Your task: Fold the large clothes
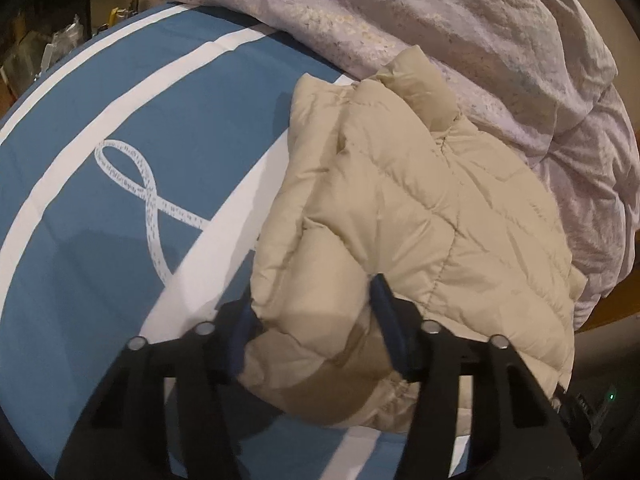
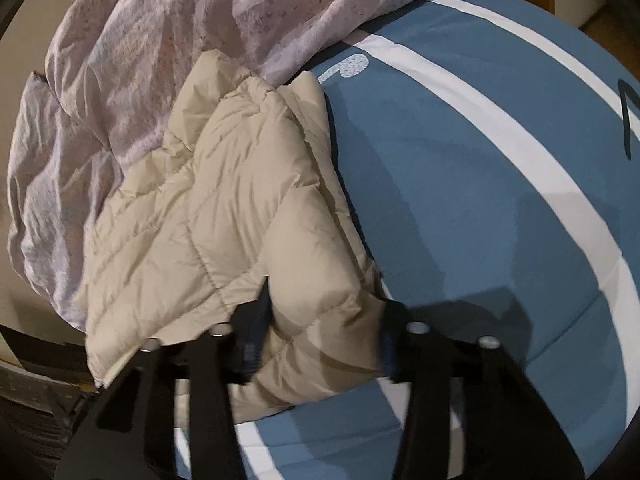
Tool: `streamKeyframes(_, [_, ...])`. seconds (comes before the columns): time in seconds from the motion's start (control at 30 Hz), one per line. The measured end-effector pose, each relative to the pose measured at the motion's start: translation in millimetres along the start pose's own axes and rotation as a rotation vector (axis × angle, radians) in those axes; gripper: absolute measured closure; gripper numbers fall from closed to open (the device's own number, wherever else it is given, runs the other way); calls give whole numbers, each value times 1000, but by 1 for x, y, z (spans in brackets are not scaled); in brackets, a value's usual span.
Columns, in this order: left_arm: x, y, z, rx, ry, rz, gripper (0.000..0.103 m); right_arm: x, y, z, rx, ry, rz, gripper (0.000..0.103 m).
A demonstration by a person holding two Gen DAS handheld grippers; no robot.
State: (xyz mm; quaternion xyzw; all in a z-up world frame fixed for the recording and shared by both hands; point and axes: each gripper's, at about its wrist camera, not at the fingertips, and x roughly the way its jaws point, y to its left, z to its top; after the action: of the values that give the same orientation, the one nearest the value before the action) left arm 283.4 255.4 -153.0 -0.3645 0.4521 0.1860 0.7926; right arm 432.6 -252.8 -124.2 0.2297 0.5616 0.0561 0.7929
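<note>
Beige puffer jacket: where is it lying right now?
The beige puffer jacket lies folded on the blue-and-white bedsheet, its far edge against the crumpled pink duvet. Its near edge sits between the fingers of both the left gripper and right gripper.

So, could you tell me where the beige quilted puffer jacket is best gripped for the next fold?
Probably the puffy near hem of the beige quilted puffer jacket, one corner per side, coming from above: left gripper and right gripper already pinch those thick folded corners, which bulge clear of the blue bedsheet.

Left claw (image 1: 312, 308), right claw (image 2: 324, 312): black angular frames, silver round screw heads, dark blue finger pads.
</note>
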Motion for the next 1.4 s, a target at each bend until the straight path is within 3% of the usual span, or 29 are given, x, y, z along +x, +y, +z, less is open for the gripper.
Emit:
streamKeyframes(0.07, [-4,-2,-1,-10,-11,-5,68,-6,1,-1,15,-7,24,78])
streamKeyframes(0.1, [-6,-4,-1,-11,-18,-14,75,-9,2,-1,18,-11,33,80])
streamKeyframes(0.23, [-19,-7,1,3,-48,-34,88,-24,6,-5,25,-28,71,86])
streamKeyframes(0.5, [-53,14,-5,-1,-101,-53,90,-41,11,-28,-5,-17,116,87])
streamKeyframes(1.03, [-113,98,-75,-54,-135,21,90,-64,9,-123,-110,67,118,87])
streamKeyframes(1.2, [-113,109,-80,-92,-126,21,85,-72,18,-134,-189,54,73,84])
streamKeyframes(1.27, [-111,110,-79,-108,-116,35,79,-79,22,-131,-212,24,38,76])
streamKeyframes(1.4, [-108,111,-80,-128,-109,49,54,-100,36,-124,-272,-74,5,58])
